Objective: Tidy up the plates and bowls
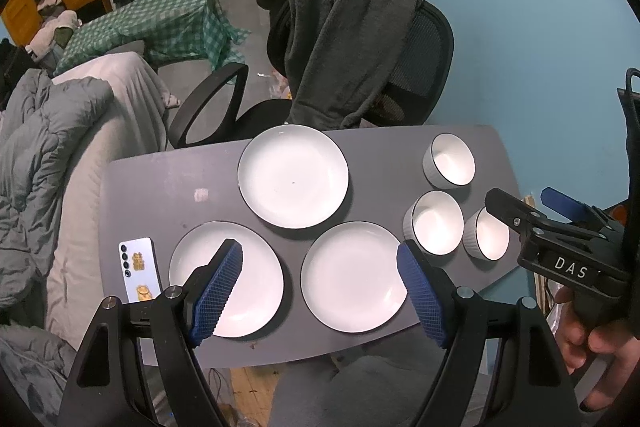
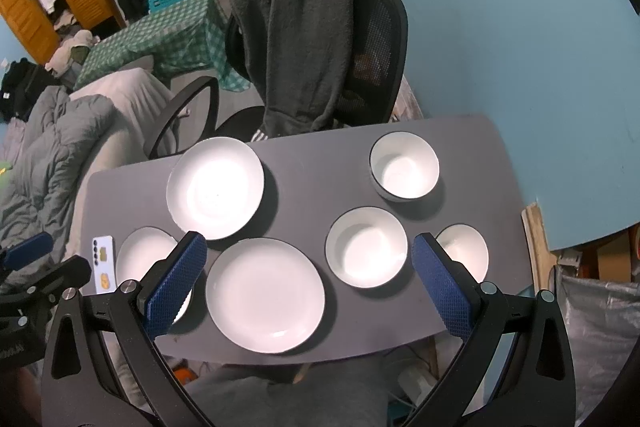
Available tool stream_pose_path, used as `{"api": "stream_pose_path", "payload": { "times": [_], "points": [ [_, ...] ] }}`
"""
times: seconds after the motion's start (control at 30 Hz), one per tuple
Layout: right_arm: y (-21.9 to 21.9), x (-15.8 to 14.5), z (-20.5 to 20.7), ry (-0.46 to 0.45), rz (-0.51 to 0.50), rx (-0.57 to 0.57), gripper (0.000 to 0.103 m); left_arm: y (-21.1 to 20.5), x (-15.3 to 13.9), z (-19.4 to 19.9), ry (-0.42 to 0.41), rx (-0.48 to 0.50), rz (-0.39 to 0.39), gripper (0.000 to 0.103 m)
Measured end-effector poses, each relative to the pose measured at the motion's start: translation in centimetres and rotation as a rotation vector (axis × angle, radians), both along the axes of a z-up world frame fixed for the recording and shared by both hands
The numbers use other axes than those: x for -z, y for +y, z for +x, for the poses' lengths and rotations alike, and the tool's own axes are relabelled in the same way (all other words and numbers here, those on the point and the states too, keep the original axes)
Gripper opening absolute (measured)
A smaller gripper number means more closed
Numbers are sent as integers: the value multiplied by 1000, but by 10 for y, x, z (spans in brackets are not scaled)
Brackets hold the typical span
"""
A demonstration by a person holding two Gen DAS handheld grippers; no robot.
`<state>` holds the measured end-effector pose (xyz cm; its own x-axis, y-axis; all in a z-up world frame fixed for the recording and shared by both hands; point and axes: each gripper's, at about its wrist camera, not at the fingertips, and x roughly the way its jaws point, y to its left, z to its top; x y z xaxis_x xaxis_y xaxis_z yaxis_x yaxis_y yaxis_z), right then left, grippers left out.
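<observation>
Three white plates lie apart on the grey table point(image 1: 152, 187): one at the back point(image 1: 293, 176), one front left point(image 1: 226, 279), one front middle point(image 1: 352, 277). Three white bowls stand at the right: far point(image 1: 449, 160), middle point(image 1: 435, 222), near the edge point(image 1: 487, 233). My left gripper point(image 1: 320, 291) is open and empty, held above the two front plates. My right gripper point(image 2: 308, 279) is open and empty above the front middle plate point(image 2: 265, 294) and middle bowl point(image 2: 366, 246). It also shows at the right of the left wrist view point(image 1: 560, 227).
A white phone point(image 1: 138, 269) lies at the table's left front. A black office chair with a grey garment point(image 1: 344, 39) stands behind the table. A bed with grey bedding point(image 1: 52, 147) is to the left. A blue wall point(image 1: 540, 27) runs along the right.
</observation>
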<state>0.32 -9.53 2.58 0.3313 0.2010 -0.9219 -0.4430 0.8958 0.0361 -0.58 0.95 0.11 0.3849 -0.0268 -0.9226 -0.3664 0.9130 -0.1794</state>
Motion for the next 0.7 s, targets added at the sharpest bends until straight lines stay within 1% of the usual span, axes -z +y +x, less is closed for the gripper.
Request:
{"api": "stream_pose_path", "payload": {
  "times": [0.7],
  "points": [
    [0,1,-4,0,2,-1,101,-3,1,1,0,5,-16,81]
  ]
}}
